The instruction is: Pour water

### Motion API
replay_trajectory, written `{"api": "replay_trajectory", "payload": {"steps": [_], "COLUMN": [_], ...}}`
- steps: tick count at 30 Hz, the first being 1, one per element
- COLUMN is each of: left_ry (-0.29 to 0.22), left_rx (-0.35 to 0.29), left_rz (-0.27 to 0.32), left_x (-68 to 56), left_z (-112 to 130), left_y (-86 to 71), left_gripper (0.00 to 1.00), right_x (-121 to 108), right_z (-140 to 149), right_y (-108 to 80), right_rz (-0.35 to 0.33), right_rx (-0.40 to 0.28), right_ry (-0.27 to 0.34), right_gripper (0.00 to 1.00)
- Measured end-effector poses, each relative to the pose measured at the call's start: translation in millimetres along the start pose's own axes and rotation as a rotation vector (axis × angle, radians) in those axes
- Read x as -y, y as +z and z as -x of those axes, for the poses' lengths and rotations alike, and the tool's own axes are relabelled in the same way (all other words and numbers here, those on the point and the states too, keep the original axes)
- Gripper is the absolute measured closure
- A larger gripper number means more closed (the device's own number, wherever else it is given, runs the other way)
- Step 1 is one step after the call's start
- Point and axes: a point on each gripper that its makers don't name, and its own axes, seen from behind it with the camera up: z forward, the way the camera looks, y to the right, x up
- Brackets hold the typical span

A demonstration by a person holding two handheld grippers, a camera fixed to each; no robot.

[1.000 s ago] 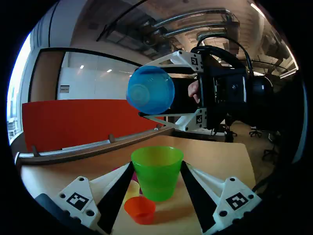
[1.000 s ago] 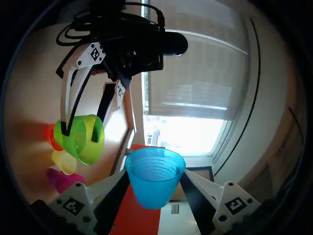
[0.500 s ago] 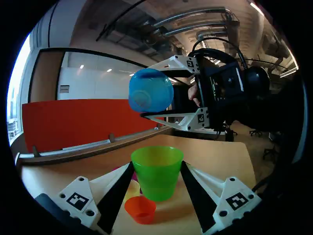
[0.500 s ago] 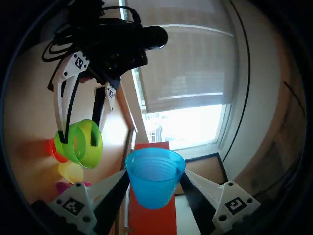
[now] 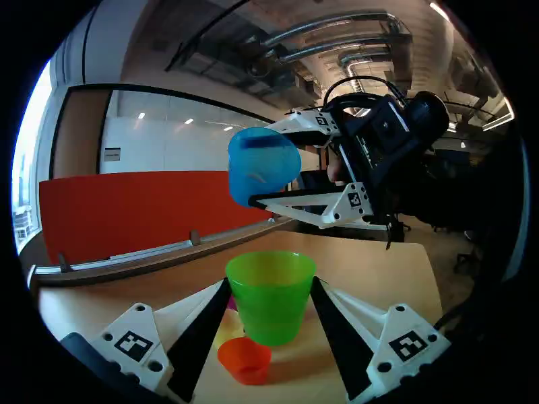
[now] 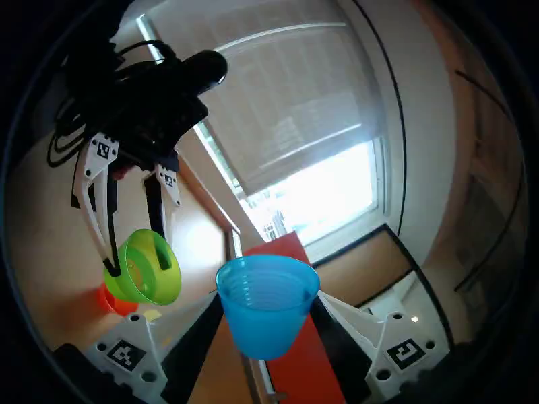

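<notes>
Left gripper view: the left gripper (image 5: 271,286) reaches in from 6 o'clock, its jaws pinching the green cup (image 5: 271,313) on both sides. The cup is upright, mouth up, low over the pale wooden surface (image 5: 377,266); whether it rests on it cannot be told. Just beside it, toward 7 o'clock, an orange cup (image 5: 244,360) sits on the surface. A sliver of a yellow cup (image 5: 228,328) shows between the orange cup and the near finger. Well above the green cup, at its 12 o'clock, the right gripper (image 5: 261,165) comes in from 3 o'clock, turned on its side. It has 1 finger over and 1 under the blue cup (image 5: 259,172), and its jaws clamp that cup. The blue cup is in the air, mouth upward and leaning a little. Water cannot be made out in either cup. A red partition (image 5: 135,209) runs behind the surface at 9 o'clock.

In the right gripper view, the right gripper (image 6: 267,299) enters from 6 o'clock, jaws pressed on the 2 sides of the blue cup (image 6: 266,330). At 9 o'clock the left gripper (image 6: 138,266) reaches down from 10 o'clock with the green cup (image 6: 145,276) pinched between its fingertips, mouth turned toward the camera. The orange cup (image 6: 108,299) peeks out at the green cup's 8 o'clock. A bright window (image 6: 323,198) with a lowered blind (image 6: 290,101) spans 12 to 3 o'clock.
</notes>
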Motion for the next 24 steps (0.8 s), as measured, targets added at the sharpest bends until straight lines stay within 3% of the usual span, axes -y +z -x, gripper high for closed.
{"api": "replay_trajectory", "payload": {"steps": [18, 24], "left_ry": [0.006, 0.007], "left_rx": [0.002, 0.000], "left_rz": [-0.013, -0.013], "left_x": [1.5, 0.7], "left_z": [-2, -4], "left_y": [-2.0, -2.7], "left_gripper": [0.15, 0.15], "right_x": [23, 22], "right_z": [13, 13], "right_y": [-12.0, -13.6], "right_rz": [-0.026, -0.032], "right_rx": [0.004, 0.003], "right_ry": [0.477, 0.611], "right_gripper": [0.12, 0.12]}}
